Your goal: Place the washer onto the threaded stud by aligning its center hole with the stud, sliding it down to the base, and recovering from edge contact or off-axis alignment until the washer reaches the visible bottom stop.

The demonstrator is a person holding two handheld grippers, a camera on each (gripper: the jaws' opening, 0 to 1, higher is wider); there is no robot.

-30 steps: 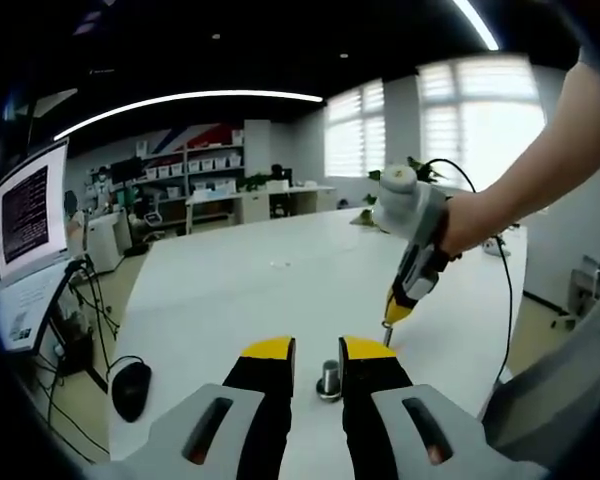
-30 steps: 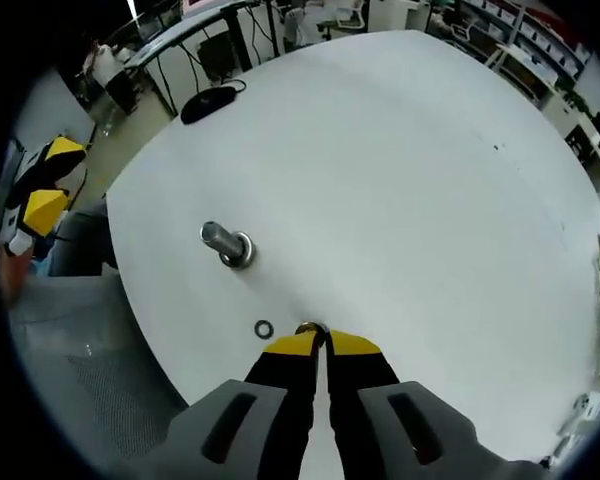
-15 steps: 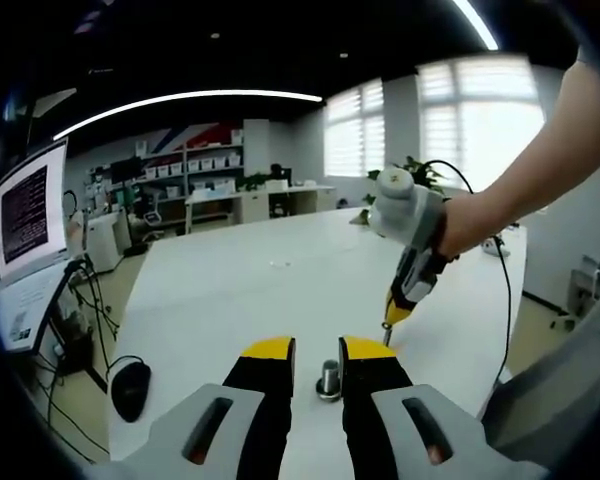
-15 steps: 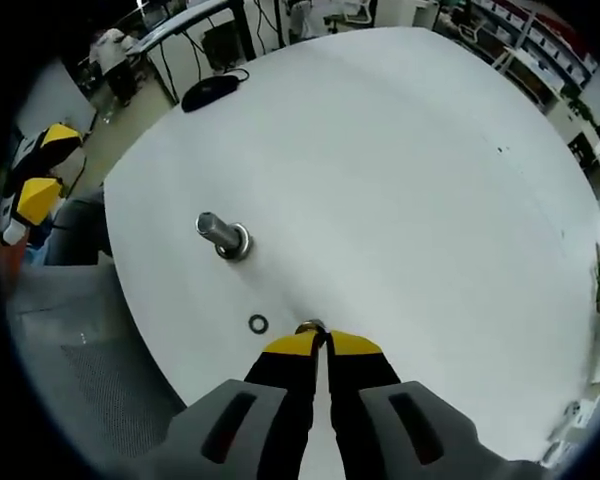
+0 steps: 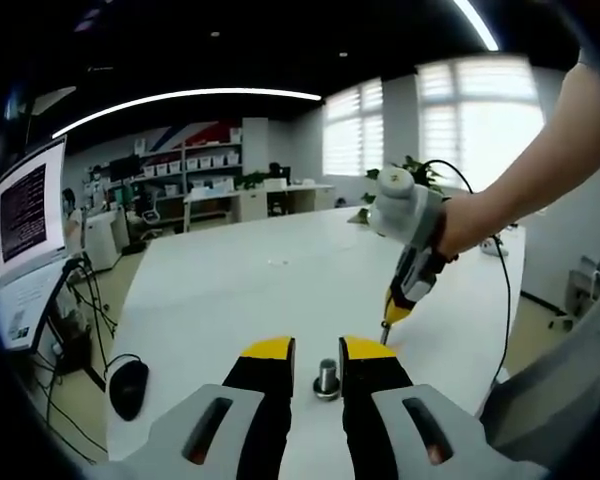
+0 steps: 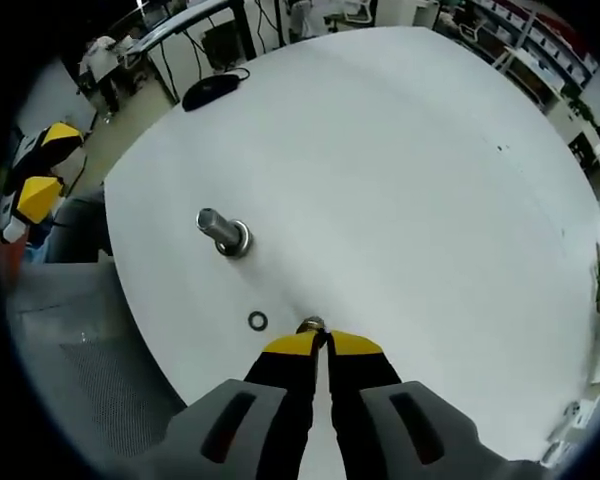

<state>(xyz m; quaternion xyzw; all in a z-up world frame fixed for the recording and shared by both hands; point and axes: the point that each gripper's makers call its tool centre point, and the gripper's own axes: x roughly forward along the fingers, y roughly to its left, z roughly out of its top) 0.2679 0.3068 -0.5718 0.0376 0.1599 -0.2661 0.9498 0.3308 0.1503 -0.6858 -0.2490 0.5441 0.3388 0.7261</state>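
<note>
Your left tool (image 5: 317, 348) rises from the bottom centre of the left gripper view with its yellow-tipped jaws held a little apart. Your right tool (image 6: 326, 343) sits at the bottom centre of the right gripper view, jaws pressed nearly together. In the left gripper view your bare forearm (image 5: 540, 165) reaches in from the upper right, pointing that right tool downward.
</note>
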